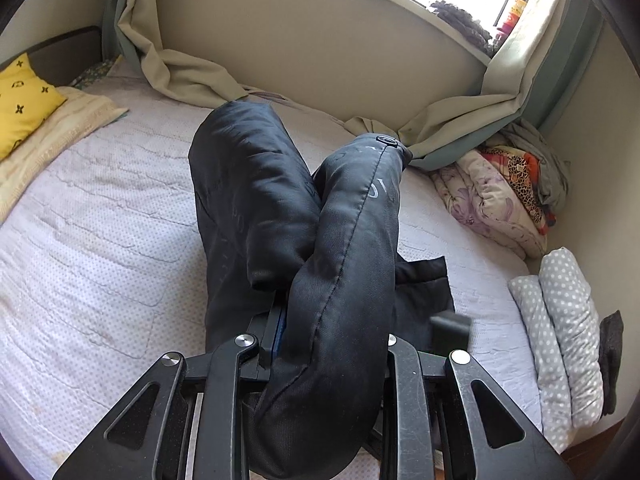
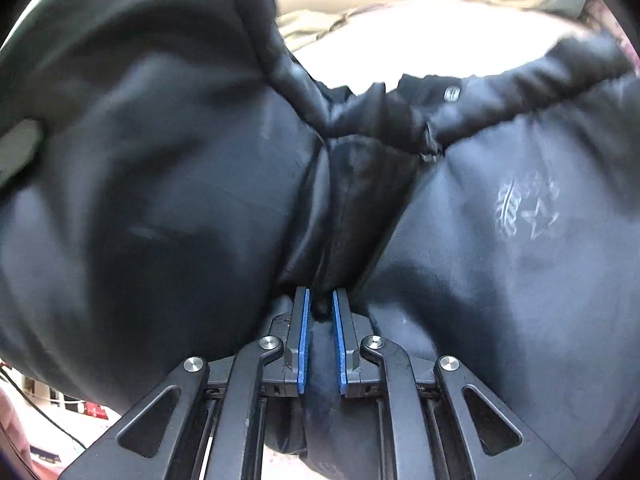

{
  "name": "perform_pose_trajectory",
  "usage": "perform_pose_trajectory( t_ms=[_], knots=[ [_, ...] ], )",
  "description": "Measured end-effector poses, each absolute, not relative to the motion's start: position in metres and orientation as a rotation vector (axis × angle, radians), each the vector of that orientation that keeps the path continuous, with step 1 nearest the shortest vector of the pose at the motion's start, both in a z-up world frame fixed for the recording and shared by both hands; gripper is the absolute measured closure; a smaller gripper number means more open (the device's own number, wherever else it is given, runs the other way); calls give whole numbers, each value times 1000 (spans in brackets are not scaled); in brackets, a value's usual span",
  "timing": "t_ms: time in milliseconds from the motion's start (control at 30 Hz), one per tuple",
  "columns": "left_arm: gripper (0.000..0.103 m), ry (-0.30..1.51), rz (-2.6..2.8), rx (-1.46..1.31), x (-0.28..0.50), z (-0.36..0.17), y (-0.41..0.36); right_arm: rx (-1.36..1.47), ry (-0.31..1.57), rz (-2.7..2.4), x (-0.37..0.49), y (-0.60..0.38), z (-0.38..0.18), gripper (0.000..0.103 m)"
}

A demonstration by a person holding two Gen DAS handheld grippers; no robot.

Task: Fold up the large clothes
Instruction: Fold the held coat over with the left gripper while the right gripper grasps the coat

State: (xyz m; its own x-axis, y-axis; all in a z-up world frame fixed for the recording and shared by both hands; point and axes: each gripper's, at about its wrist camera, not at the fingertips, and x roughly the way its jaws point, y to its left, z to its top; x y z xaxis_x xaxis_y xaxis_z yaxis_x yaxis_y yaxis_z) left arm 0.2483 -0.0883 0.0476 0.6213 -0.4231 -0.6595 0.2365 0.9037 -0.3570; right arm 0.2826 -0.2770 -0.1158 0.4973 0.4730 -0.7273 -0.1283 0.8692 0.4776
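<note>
A large dark navy padded jacket (image 1: 256, 184) lies on the white quilted bed (image 1: 88, 240). In the left wrist view a thick padded part of it (image 1: 344, 280) runs back between the fingers of my left gripper (image 1: 328, 344), which is shut on it; the left blue pad (image 1: 280, 332) just shows, the right finger is hidden by cloth. In the right wrist view the jacket (image 2: 160, 200) fills the frame, with a white star print (image 2: 528, 208) and a snap button (image 2: 452, 93). My right gripper (image 2: 320, 300) is shut on a bunched fold between its blue pads (image 2: 304, 336).
A yellow cushion (image 1: 24, 100) and cream blanket lie at the bed's left. Beige curtains (image 1: 184, 68) hang onto the bed at the back. A floral quilt bundle (image 1: 496, 200) and a folded polka-dot cloth (image 1: 560, 332) sit at the right by the wall.
</note>
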Motion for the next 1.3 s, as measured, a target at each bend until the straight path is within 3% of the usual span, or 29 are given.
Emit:
perform_pose_trajectory(
  t_ms=[167, 333, 400, 567, 833, 933, 1000, 1067, 1200, 1300],
  knots=[
    [74, 820, -374, -239, 249, 47, -91, 317, 842, 385, 266, -274, -72, 92],
    [74, 819, -384, -210, 243, 47, -101, 352, 960, 376, 276, -280, -110, 92],
    [74, 830, -388, -196, 243, 46, -107, 368, 1005, 383, 278, -263, -129, 101],
    [74, 839, -382, -137, 237, 39, -134, 335, 991, 394, 281, -253, -141, 103],
    [74, 803, -359, 3, 230, 39, -178, 596, 1125, 412, 280, -299, -138, 103],
    [74, 809, -350, 29, 230, 36, -183, 632, 1143, 357, 264, -340, -113, 83],
    [74, 803, -351, 51, 227, 33, -188, 684, 1093, 308, 250, -373, -98, 54],
    [73, 788, -356, 84, 222, 30, -198, 812, 990, 294, 233, -411, -84, 42],
    [73, 759, -372, 179, 207, 18, -221, 1098, 836, 499, 222, -447, -77, 23],
    [71, 731, -379, 266, 195, 8, -237, 1062, 843, 495, 224, -445, -74, 22]
  ],
)
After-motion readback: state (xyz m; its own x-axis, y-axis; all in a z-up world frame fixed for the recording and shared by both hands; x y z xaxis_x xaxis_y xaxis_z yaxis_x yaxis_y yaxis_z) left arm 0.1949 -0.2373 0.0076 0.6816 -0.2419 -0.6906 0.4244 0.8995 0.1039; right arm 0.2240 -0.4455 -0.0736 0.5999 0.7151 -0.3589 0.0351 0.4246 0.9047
